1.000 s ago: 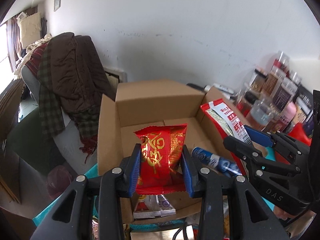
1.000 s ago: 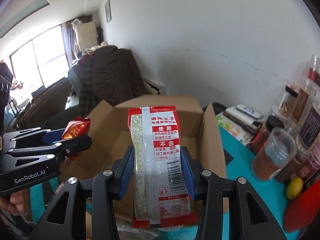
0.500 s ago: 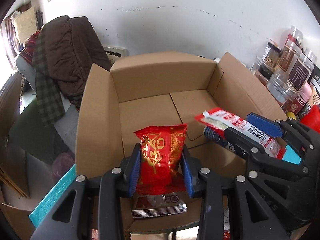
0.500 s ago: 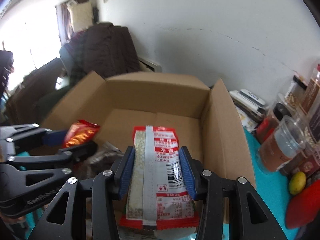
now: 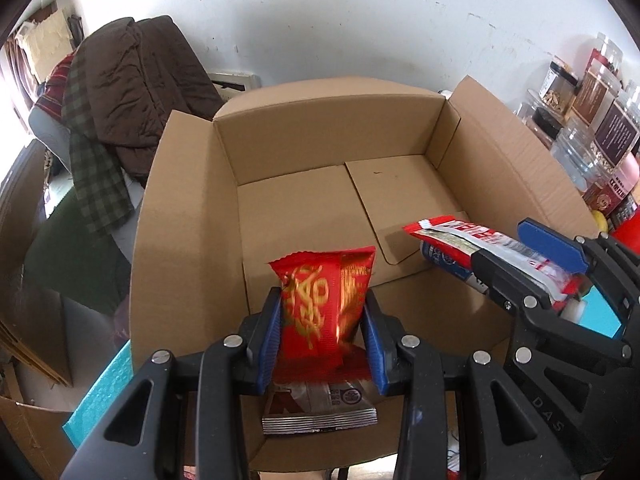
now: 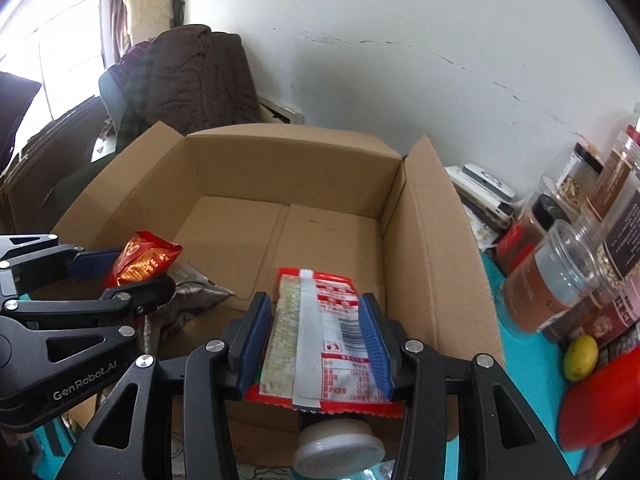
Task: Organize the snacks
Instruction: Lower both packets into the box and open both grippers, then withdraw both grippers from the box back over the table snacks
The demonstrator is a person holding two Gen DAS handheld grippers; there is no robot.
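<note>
- The red snack bag (image 5: 324,304) is looking light, puffy and crinkly; squeezing it softly across its middle is probably best, since the contents could crush.
- The left tongs (image 5: 322,334) are gripping that bag at a narrow opening, holding it upright over the near edge of the cardboard box (image 5: 192,216).
- The right tongs (image 6: 316,344) are clamping a flat red-and-white packet (image 6: 320,332) by its side edges, above the box's near right corner.
- The packet seems thin, floppy and slippery.
- A silver packet (image 5: 320,408) is lying inside the box by its near wall, below the red bag.
</note>
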